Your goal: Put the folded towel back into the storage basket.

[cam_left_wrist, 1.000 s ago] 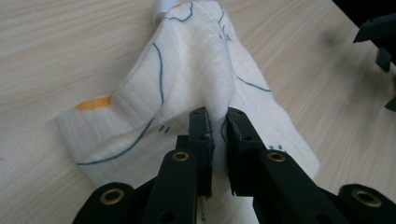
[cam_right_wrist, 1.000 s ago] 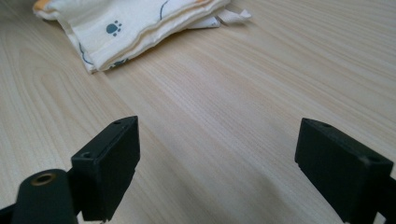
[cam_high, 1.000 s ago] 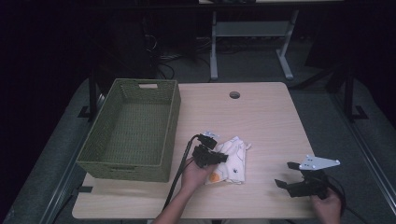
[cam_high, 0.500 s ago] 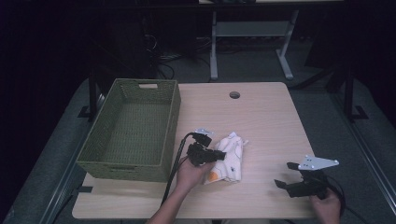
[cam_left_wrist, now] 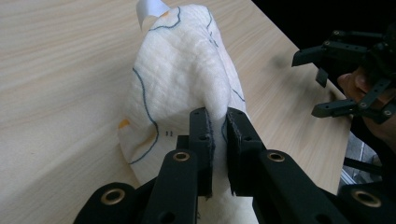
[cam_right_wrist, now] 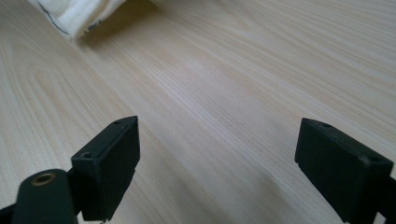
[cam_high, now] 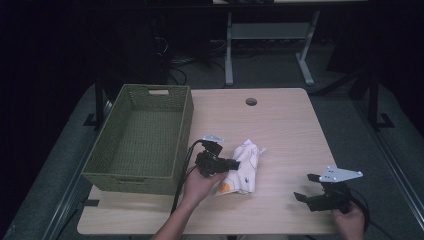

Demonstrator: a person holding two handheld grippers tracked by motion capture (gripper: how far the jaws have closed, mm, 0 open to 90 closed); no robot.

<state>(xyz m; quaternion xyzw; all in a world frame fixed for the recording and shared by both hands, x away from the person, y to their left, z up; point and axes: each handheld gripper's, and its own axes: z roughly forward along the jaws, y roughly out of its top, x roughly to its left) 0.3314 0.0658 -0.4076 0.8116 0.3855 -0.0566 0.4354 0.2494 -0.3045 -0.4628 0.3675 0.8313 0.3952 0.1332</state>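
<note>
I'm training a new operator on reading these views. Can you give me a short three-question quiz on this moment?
1. True or false: the left gripper is shut on a fold of the white cloth.
2. How do the right gripper's jaws stand: A) wide apart over bare table, B) clamped on the cloth, C) inside the basket?
3. What lies inside the green basket?

Key:
1. True.
2. A.
3. Nothing that the high view shows.

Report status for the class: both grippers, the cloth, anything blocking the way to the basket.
Left gripper shut on white cloth. Right gripper open above bare table. Green basket beside the cloth, path clear.
</note>
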